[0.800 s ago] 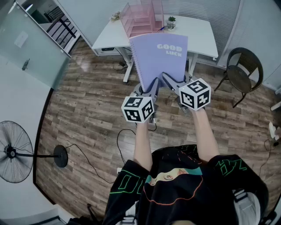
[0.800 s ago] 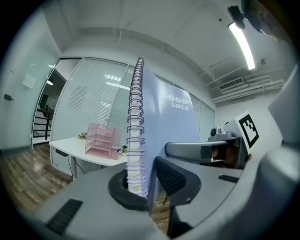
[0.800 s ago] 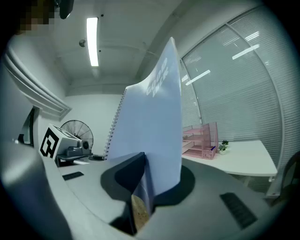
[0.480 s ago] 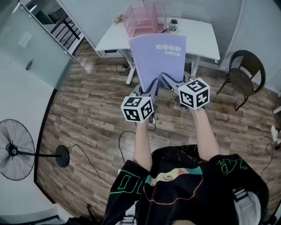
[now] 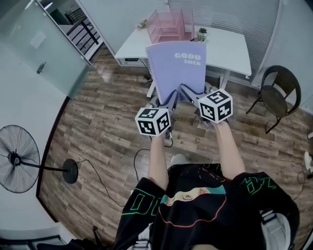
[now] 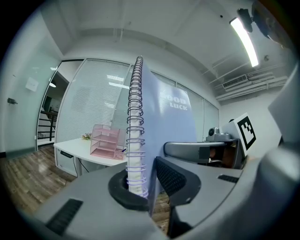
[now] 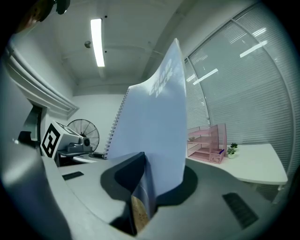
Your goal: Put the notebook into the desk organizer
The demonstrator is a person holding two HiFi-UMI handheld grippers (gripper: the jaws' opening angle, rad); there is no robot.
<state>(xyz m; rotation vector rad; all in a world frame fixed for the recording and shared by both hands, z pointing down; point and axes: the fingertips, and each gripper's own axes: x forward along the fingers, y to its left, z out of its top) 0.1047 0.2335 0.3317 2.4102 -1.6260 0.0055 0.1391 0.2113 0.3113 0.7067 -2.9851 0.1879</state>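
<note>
The white worktop (image 5: 230,46) carries the pink desk organizer (image 5: 168,27). The purple spiral notebook (image 5: 178,66) is upright in the air in front of the person, well apart from the organizer. The left gripper (image 5: 171,96) has its fingers (image 6: 176,180) nearly closed on the lower edge, just beside the spiral binding. The right gripper (image 5: 187,90) grips the same edge farther along, its fingers (image 7: 129,176) pressed against the pages.

Office rm: white desk (image 5: 230,46) w/ pink desk organizer (image 5: 168,27), chair (image 5: 274,95), glass partition (image 5: 39,49), window blinds (image 5: 234,14), strip ceiling light (image 7: 97,42), wood-look flr (image 5: 107,127).
</note>
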